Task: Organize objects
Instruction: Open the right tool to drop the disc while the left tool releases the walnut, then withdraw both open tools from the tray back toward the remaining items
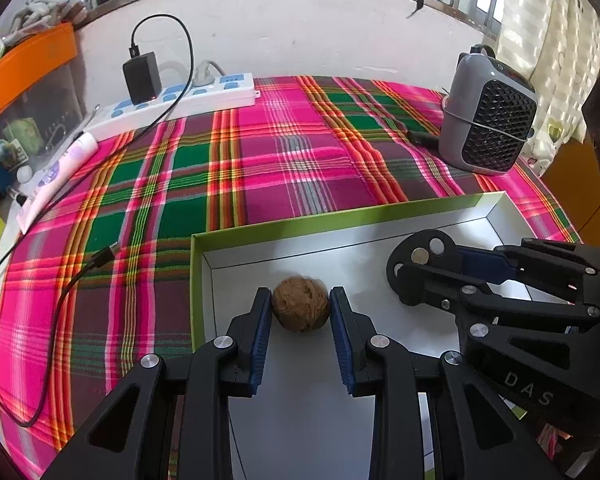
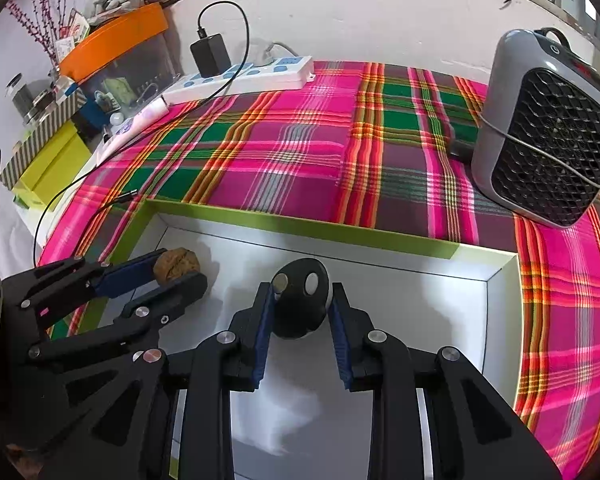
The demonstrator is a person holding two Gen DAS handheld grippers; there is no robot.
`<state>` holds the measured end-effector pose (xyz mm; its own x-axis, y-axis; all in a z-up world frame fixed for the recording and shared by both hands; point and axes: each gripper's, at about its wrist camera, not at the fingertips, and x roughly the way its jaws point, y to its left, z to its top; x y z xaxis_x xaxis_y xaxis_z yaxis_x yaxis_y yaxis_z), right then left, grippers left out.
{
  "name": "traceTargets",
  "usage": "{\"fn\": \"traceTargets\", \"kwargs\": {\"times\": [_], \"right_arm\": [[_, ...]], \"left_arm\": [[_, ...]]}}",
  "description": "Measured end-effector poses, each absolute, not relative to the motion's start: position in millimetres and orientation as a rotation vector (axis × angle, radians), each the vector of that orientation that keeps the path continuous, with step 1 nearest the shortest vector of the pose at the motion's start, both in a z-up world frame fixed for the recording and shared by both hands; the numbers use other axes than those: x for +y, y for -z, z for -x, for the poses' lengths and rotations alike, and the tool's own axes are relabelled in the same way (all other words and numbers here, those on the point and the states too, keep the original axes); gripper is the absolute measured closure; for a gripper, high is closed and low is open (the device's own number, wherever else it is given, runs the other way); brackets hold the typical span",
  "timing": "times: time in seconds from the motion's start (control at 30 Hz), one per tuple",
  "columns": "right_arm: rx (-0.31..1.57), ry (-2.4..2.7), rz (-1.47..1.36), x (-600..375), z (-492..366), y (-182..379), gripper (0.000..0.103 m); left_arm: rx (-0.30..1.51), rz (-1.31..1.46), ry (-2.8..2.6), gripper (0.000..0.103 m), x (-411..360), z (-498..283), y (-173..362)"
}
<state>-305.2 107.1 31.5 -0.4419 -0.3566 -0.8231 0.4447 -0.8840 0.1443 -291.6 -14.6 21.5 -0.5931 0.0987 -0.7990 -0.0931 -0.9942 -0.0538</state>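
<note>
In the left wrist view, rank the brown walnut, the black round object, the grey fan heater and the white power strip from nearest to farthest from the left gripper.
1. Brown walnut: between the left gripper fingers, in the green-edged box.
2. Black round object: to the right, in the same box.
3. Grey fan heater: far right on the plaid cloth.
4. White power strip: far left by the wall; too close to call against the heater.

- box [image 2: 300, 226] on tablecloth [image 2: 300, 152], near front edge
- walnut [image 1: 300, 310] inside box, left part
- round object [image 2: 300, 300] inside box, right of walnut
- heater [image 2: 548, 128] behind box, to right
- power strip [image 2: 240, 78] behind box, far left
</note>
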Motion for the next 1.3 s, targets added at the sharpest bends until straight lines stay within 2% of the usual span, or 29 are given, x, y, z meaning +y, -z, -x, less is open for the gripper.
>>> {"fn": "traceTargets", "kwargs": {"times": [0.1, 0.27, 0.53, 0.7, 1.3], "right_arm": [[0.135, 2.335, -1.294, 106, 305, -31, 0.072], [0.121, 2.344, -1.306, 109, 306, -30, 0.061], [0.116, 2.359, -1.306, 112, 303, -31, 0.055], [0.120, 2.365, -1.287, 114, 297, -36, 0.053], [0.084, 2.419, -1.196, 124, 256, -57, 0.051]], "left_arm": [[0.002, 1.361, -2.713, 0.075, -14, 292, -21], [-0.010, 1.367, -2.716, 0.075, -17, 293, -22], [-0.005, 1.363, -2.723, 0.072, -18, 290, -23], [-0.002, 1.344, -2.739, 0.066, -21, 282, -28], [-0.068, 1.253, -2.779, 0.064, -32, 242, -48]]}}
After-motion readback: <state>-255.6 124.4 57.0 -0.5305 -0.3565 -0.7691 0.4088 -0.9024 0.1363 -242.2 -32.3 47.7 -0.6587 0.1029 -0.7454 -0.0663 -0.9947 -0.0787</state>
